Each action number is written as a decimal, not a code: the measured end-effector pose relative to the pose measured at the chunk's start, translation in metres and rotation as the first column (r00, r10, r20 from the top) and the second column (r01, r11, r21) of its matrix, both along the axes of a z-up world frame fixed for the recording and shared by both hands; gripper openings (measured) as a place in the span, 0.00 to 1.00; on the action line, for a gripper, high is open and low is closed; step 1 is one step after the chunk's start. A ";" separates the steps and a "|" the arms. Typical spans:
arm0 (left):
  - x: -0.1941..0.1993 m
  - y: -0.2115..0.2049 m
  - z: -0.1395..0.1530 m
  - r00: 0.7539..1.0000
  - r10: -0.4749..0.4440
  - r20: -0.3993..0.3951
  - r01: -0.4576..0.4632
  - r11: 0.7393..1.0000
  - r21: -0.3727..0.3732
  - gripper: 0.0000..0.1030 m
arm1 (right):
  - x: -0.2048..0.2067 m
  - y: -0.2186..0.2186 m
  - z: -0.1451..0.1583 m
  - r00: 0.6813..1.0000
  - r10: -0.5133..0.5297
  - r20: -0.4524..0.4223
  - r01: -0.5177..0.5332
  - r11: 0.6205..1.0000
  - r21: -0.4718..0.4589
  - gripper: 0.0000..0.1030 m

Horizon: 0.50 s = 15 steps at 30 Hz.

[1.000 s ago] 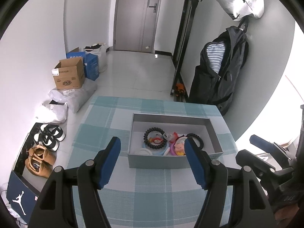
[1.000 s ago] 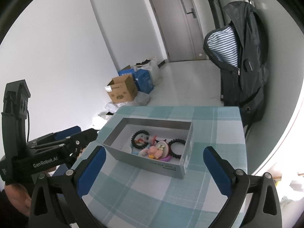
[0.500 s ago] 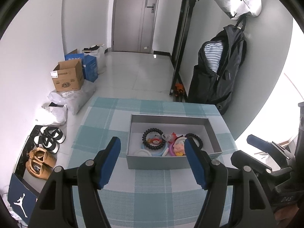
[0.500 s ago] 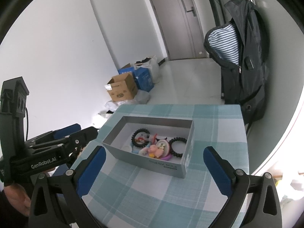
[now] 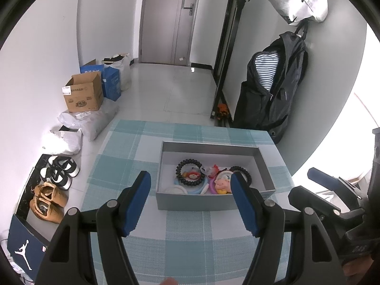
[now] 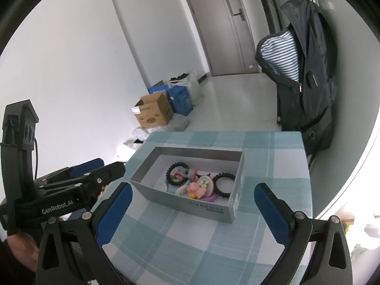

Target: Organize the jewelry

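While both tools are hovering above the near edge of a bench (image 5: 190,249) covered in a teal and white checked cloth, neither is holding anything. The left tool (image 5: 191,200) is sitting closest in its own view, its blue-padded fingers (image 5: 137,204) spread wide apart and framing the front wall of a grey box (image 5: 197,199). The right tool (image 6: 191,211) is likewise showing its blue fingers (image 6: 273,216) standing far apart, with the box lying between them and a little farther off.

The open box is resting flat near the middle of the bench. Inside it, the jewelry is lying in a loose pile toward the near wall: a black beaded bracelet (image 5: 190,175) on the left, a second black beaded bracelet (image 5: 241,172) on the right, and between them a pink pig charm (image 5: 222,185), a light blue ring (image 5: 197,188), a white ring (image 5: 175,190) and a purple band (image 6: 210,198). The pieces are touching and overlapping.

Beyond the bench, the floor is carrying shoes (image 5: 54,182), white bags (image 5: 87,121) and a cardboard carton (image 5: 83,96) along the left wall. A dark jacket (image 5: 273,87) over a striped shirt is hanging on the right wall. A grey door (image 5: 171,19) is standing at the far end.
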<state>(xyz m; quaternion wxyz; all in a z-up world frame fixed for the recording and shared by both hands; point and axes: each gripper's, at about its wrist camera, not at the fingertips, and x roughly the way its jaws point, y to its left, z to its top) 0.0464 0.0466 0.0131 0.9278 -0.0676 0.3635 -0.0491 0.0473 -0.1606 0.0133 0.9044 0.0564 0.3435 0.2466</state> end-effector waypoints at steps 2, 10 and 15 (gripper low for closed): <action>0.000 -0.001 -0.001 1.000 0.006 0.003 -0.006 1.000 0.009 0.63 | 0.000 0.000 0.000 1.000 0.000 0.000 0.000 1.000 0.001 1.00; -0.001 -0.002 0.000 1.000 0.007 0.009 -0.007 1.000 0.021 0.63 | 0.000 0.000 0.001 1.000 0.002 0.000 -0.002 1.000 0.001 1.00; -0.001 -0.003 -0.001 1.000 -0.001 0.009 0.000 1.000 0.021 0.63 | 0.000 0.000 0.000 1.000 0.001 -0.005 -0.001 1.000 0.002 1.00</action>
